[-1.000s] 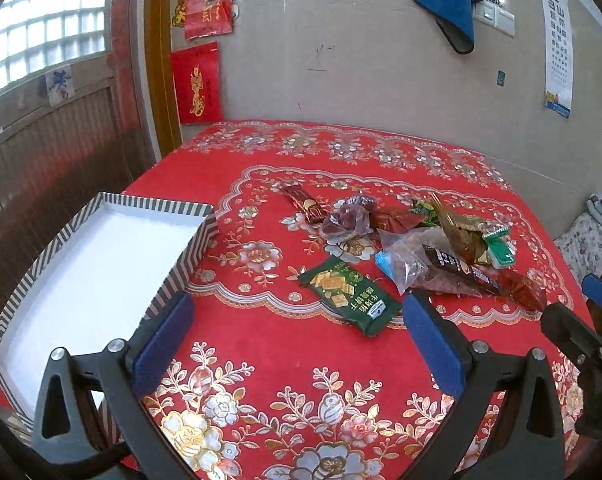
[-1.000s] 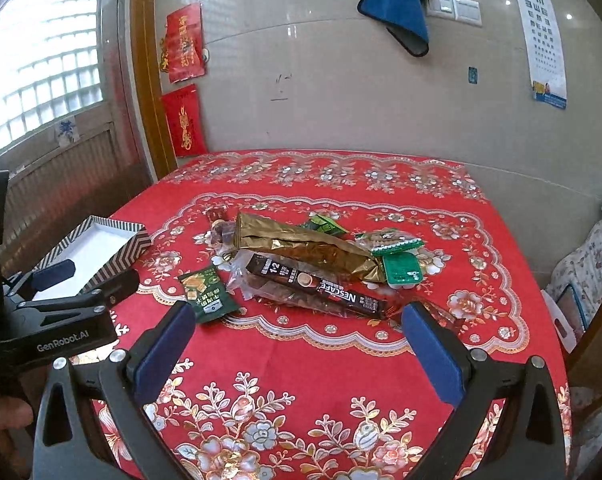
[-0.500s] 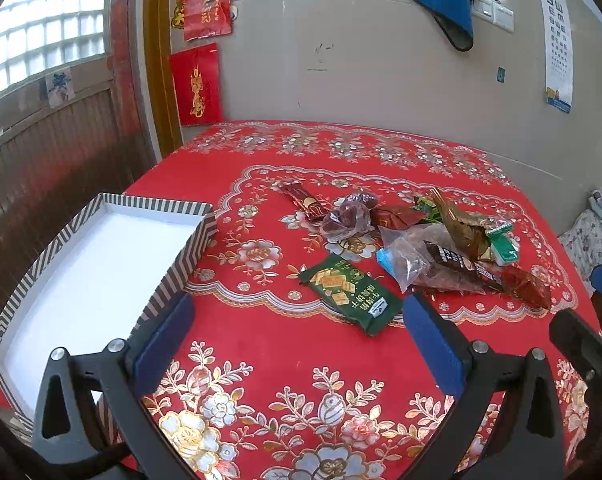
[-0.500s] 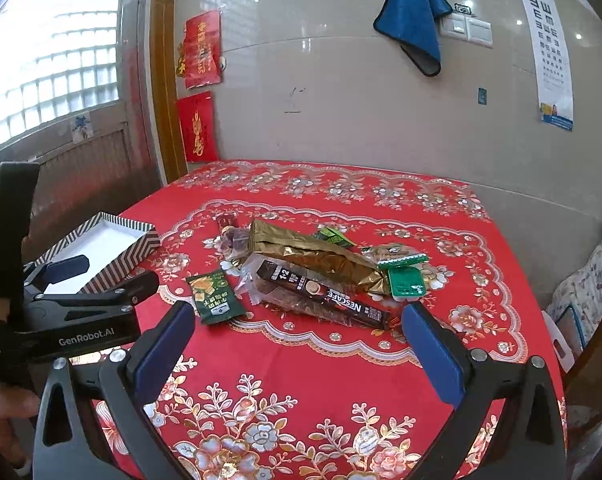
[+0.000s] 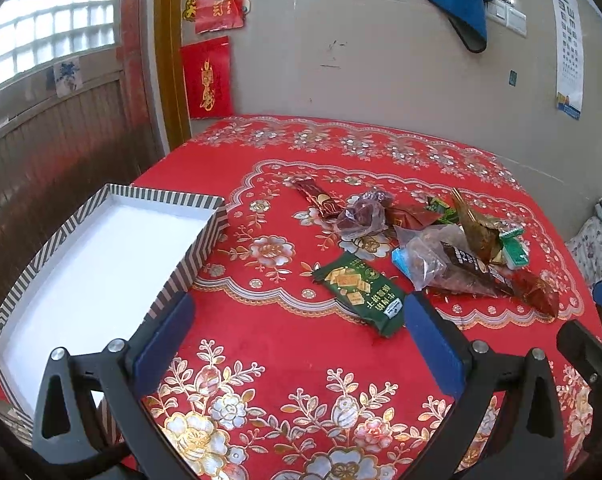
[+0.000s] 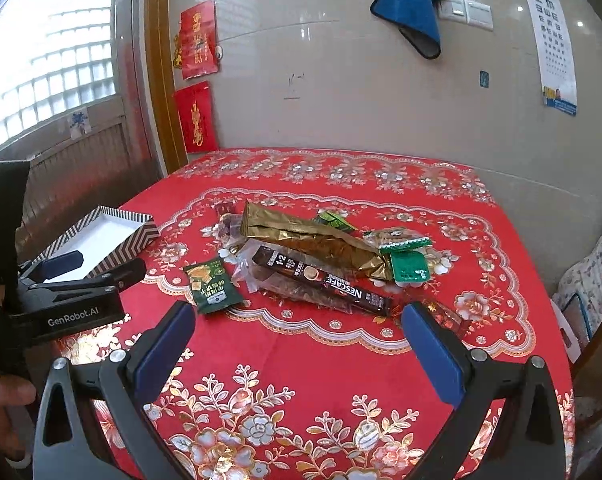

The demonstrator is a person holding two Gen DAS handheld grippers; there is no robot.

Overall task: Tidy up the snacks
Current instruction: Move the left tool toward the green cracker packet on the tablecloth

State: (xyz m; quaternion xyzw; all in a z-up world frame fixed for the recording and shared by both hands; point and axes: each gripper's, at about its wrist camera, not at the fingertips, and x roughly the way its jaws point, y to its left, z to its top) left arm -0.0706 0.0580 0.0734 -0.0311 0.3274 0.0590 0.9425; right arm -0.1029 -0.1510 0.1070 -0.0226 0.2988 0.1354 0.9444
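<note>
A desk (image 5: pixel 301 344) under a red floral cloth is carrying everything. The left gripper (image 5: pixel 297 332) is hovering above its near edge with its blue-padded fingers (image 5: pixel 163 336) spread wide apart, holding and touching nothing. The right gripper (image 6: pixel 297 334) is hovering likewise, its fingers (image 6: pixel 431 354) also wide apart and empty. At the desk's left side a striped box (image 5: pixel 205 240) is lying open, its white inside showing nothing in it. To its right, near the middle of the desk, the snacks are lying in a loose pile: a long gold foil bag (image 6: pixel 301 240) is resting across a clear bag of brown pieces (image 5: pixel 425 256), and a dark Nescafe stick (image 6: pixel 325 280) is lying on that clear bag. A green cracker packet (image 5: pixel 361 294) is lying apart from the pile, flat on the cloth, between the box and the heap. A small green tub (image 6: pixel 409 268) is touching the gold bag's end.
</note>
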